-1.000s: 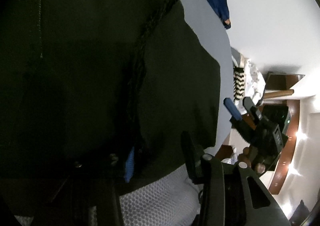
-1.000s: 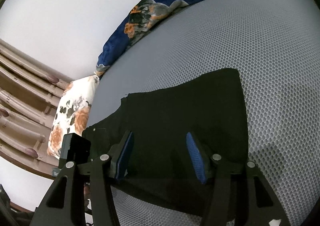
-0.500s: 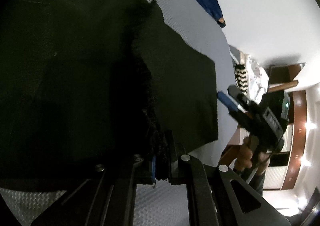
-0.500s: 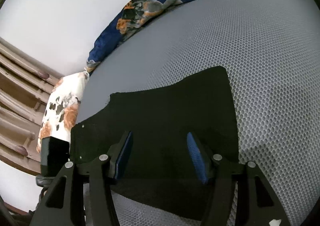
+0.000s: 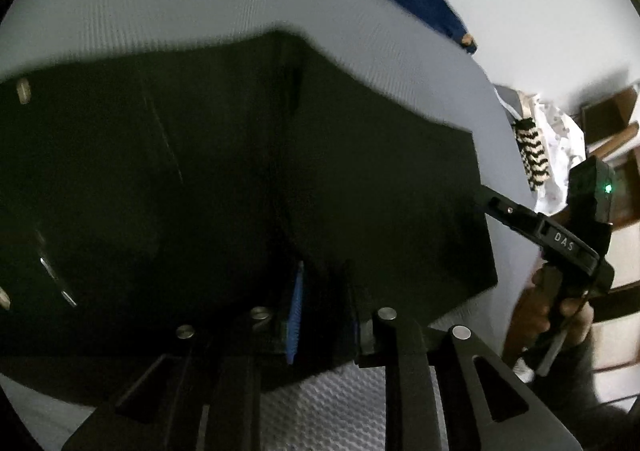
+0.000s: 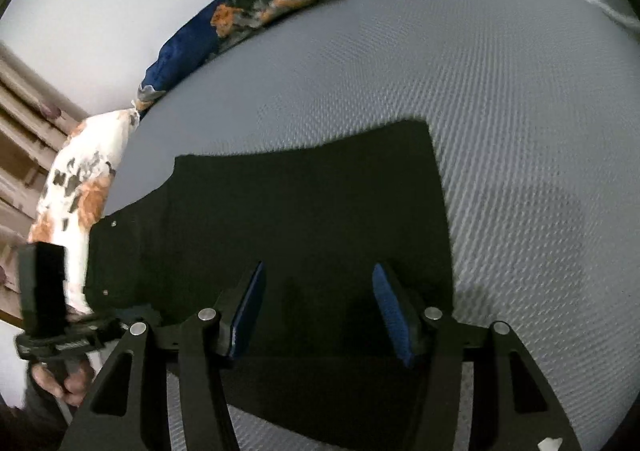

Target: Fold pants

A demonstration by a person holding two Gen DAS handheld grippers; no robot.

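Black pants (image 5: 280, 179) lie folded flat on the grey mesh bed surface (image 5: 200, 11). My left gripper (image 5: 324, 311) hovers over the near edge of the pants with its jaws a little apart and nothing between them. My right gripper (image 6: 318, 311) is open, its blue pads (image 6: 390, 311) wide apart above the near edge of the pants (image 6: 304, 219). The right gripper also shows in the left wrist view (image 5: 480, 199) at the pants' right edge. The left gripper also shows in the right wrist view (image 6: 120, 327) at the pants' left end.
A blue floral blanket (image 6: 260, 11) lies along the far edge of the bed against the white wall. A white and orange floral pillow (image 6: 80, 187) sits at the left. Wooden furniture (image 5: 608, 123) and a striped cloth (image 5: 532, 151) stand past the bed's right side.
My left gripper was shut on a bunched fold of the pants and has let go; its jaws have parted. The pants now lie flatter. My right gripper stays open.
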